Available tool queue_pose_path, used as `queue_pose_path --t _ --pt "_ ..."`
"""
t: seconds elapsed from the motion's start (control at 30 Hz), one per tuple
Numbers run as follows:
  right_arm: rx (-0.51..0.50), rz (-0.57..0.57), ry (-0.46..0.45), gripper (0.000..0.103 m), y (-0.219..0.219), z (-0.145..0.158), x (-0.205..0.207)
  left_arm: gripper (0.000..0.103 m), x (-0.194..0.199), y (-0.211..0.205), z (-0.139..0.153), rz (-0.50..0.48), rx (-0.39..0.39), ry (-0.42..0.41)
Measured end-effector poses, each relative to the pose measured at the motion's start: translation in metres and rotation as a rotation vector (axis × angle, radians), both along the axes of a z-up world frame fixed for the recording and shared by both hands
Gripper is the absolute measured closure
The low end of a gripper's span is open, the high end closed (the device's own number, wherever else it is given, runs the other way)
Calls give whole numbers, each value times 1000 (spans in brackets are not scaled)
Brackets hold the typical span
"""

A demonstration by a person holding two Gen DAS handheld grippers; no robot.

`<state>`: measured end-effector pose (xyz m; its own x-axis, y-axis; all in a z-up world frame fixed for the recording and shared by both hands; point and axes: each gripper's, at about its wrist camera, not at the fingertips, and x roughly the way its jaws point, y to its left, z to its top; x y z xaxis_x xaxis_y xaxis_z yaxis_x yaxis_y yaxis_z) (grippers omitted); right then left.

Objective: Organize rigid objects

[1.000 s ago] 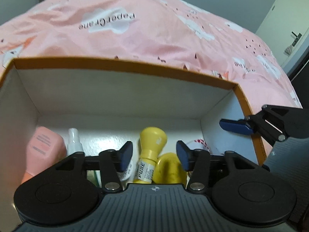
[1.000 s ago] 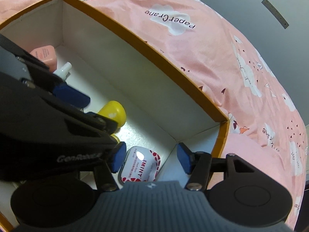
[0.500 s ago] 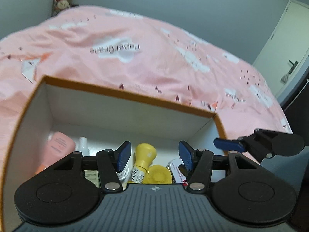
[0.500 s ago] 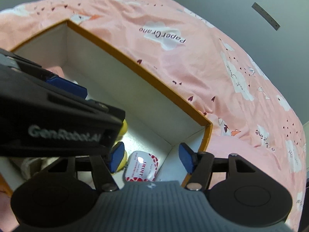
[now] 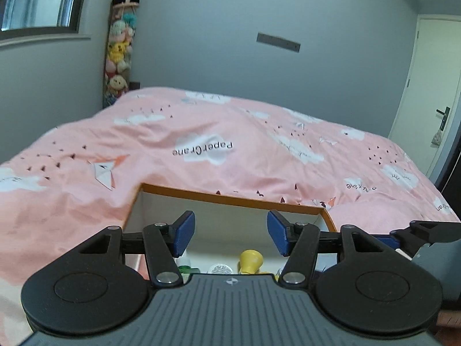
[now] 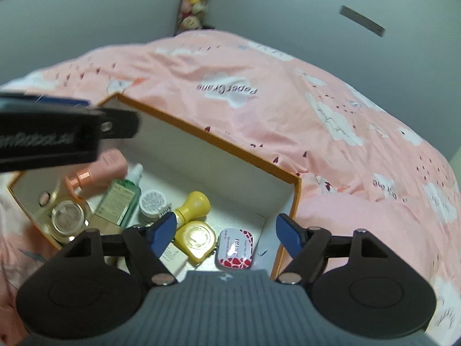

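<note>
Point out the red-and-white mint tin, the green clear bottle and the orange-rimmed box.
Red-and-white mint tin (image 6: 235,248), right wrist view, lid centre.
Green clear bottle (image 6: 120,199), right wrist view, label.
Orange-rimmed cardboard box (image 6: 210,139), right wrist view, far rim.

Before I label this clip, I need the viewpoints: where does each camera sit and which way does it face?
Left wrist: on the left gripper, looking across the bed to the wall; the box is low in frame; right gripper at the edge.
Right wrist: on the right gripper, looking down into the box; left gripper crosses.
Shared: box, bed, yellow bottle.
</note>
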<state>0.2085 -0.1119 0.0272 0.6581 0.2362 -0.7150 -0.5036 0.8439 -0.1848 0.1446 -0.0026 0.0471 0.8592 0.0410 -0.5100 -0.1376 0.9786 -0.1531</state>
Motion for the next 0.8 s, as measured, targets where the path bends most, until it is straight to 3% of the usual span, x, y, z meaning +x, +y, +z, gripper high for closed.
queue_pose_path --t 0.27,0.5,0.63,0.8 --pt "173 -139 -77 19 -23 19 -43 32 -44 -4 6 1 121 -34" --pt "303 -212 -101 15 -33 19 -87 27 -85 6 0 -22 157 -63" --pt "318 -210 -112 13 -32 14 -109 16 -105 13 -12 -6 162 -52" --pt "324 -228 -120 7 -34 5 -127 9 -122 23 -20 81 150 -22"
